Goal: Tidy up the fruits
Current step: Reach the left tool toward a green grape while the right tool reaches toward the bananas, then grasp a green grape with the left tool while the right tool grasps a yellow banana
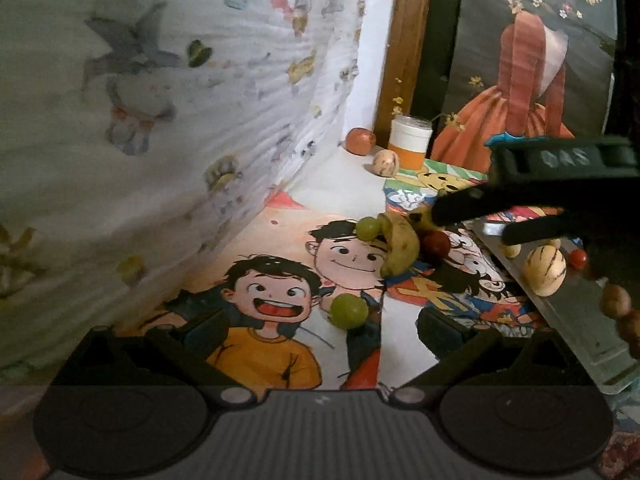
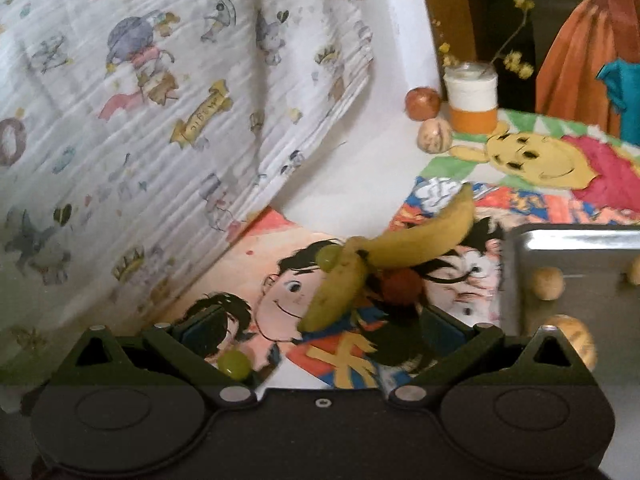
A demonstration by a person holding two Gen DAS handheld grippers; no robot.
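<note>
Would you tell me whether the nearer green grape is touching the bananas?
Apart. The left wrist view shows the green grape alone, with bare printed mat before the bananas.

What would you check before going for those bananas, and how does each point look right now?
1. Right gripper open: ok, jaws stand wide.
2. Bananas ahead of it: ok, just beyond the fingertips.
3. Grip clear of other fruit: not ok, a green grape and a red fruit sit against the bananas.
4. Metal tray has room: ok, bare metal shows.
5. Left gripper out of the way: ok, open, back near another grape.
</note>
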